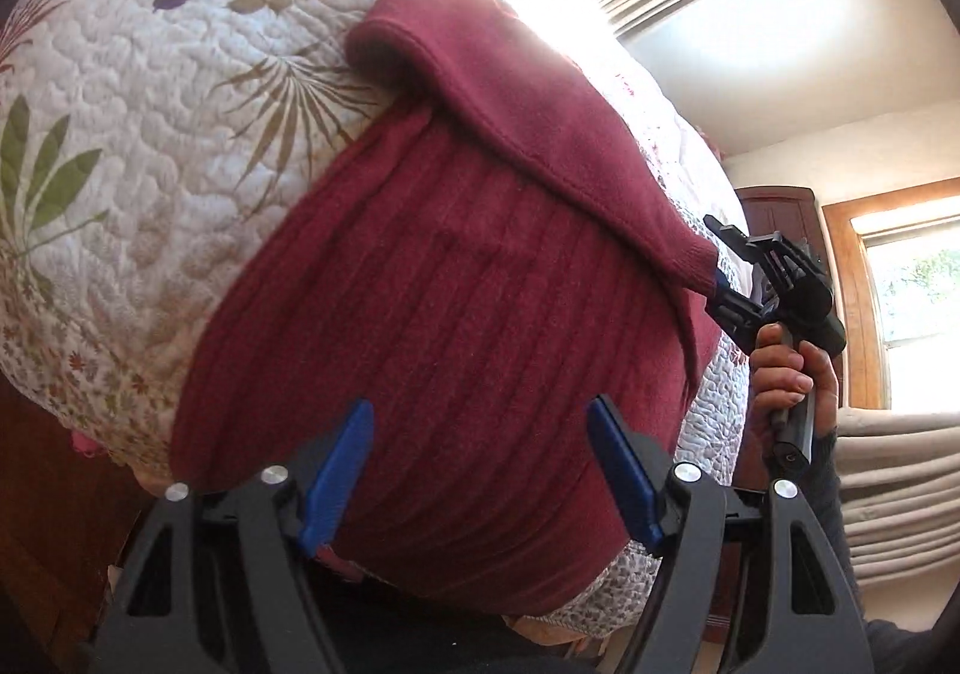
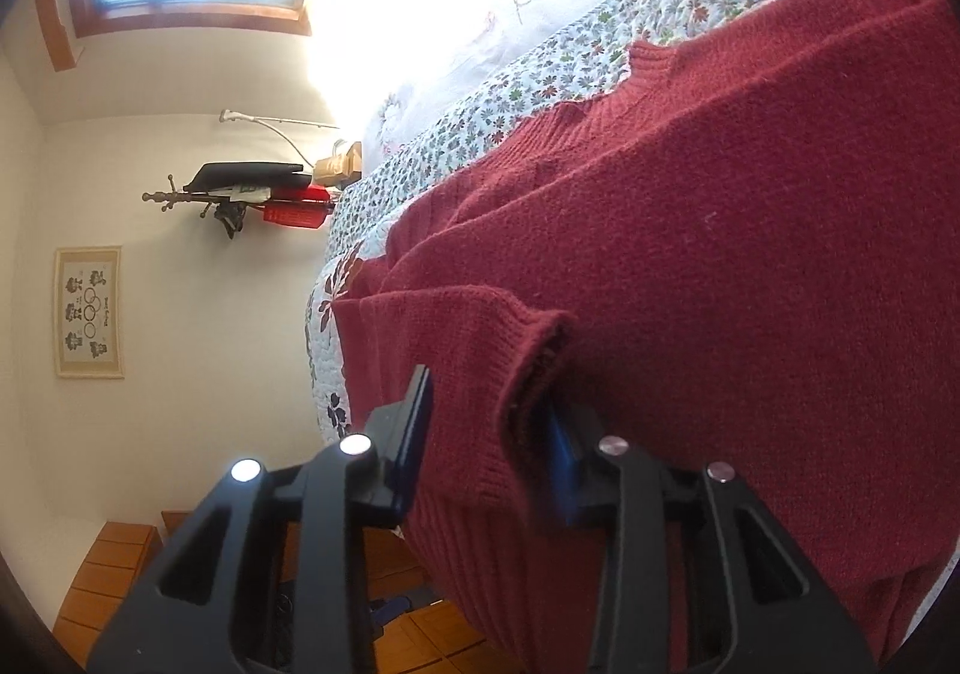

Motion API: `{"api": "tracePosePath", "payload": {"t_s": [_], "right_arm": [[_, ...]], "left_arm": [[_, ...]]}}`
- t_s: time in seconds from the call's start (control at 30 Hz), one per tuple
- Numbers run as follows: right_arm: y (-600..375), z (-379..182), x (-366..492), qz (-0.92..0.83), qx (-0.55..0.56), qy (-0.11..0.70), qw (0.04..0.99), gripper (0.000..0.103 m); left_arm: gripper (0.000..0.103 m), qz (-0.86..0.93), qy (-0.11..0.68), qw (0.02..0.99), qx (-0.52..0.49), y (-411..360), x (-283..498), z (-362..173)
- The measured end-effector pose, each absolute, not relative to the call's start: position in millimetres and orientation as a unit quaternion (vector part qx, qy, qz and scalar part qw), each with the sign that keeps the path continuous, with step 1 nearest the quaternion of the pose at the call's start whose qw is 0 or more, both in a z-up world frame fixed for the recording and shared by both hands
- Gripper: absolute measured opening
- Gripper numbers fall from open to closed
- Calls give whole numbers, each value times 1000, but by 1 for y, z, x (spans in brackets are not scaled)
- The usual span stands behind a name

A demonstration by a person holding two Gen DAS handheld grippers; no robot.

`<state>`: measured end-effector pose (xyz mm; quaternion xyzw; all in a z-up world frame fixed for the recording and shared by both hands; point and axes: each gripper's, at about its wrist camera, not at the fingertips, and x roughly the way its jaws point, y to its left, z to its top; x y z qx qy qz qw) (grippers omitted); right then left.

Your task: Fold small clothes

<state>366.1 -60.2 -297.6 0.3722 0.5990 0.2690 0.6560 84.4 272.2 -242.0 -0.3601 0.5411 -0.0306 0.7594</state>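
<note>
A maroon knit sweater (image 1: 456, 314) lies spread on a quilted floral bedspread (image 1: 138, 146). One sleeve (image 1: 540, 122) is drawn diagonally across its body. My right gripper (image 1: 720, 287) holds that sleeve at the cuff, over the sweater's right side. In the right wrist view the ribbed cuff (image 2: 480, 362) sits between the blue pads (image 2: 420, 422) of the right gripper (image 2: 489, 425), with the sweater body (image 2: 720, 254) and its collar (image 2: 651, 59) beyond. My left gripper (image 1: 480, 470) hovers open over the ribbed lower part, nothing between its fingers.
A hand (image 1: 786, 374) grips the right gripper's handle. The bed edge drops to a wooden floor (image 2: 114, 572) on the near side. A coat rack (image 2: 240, 188) and framed picture (image 2: 90, 311) are on the wall, and bright windows (image 1: 912, 314) shine beyond the bed.
</note>
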Motion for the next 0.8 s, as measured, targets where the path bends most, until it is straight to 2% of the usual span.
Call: {"api": "tracePosePath", "payload": {"t_s": [0.07, 0.3, 0.43, 0.57, 0.8], "right_arm": [[-60, -283, 368, 271, 356, 591, 671, 7], [-98, -206, 363, 278, 330, 519, 738, 6], [-147, -187, 356, 249, 329, 490, 768, 6], [-194, -211, 350, 205, 350, 495, 768, 6], [-214, -298, 335, 160, 372, 540, 738, 6]], "left_arm": [[74, -37, 541, 761, -356, 265, 91, -240], [74, -59, 550, 761, -340, 240, 103, -242], [74, -62, 555, 757, -339, 234, 108, -246], [74, -66, 557, 756, -337, 227, 109, -247], [74, -68, 560, 754, -336, 223, 113, -248]]}}
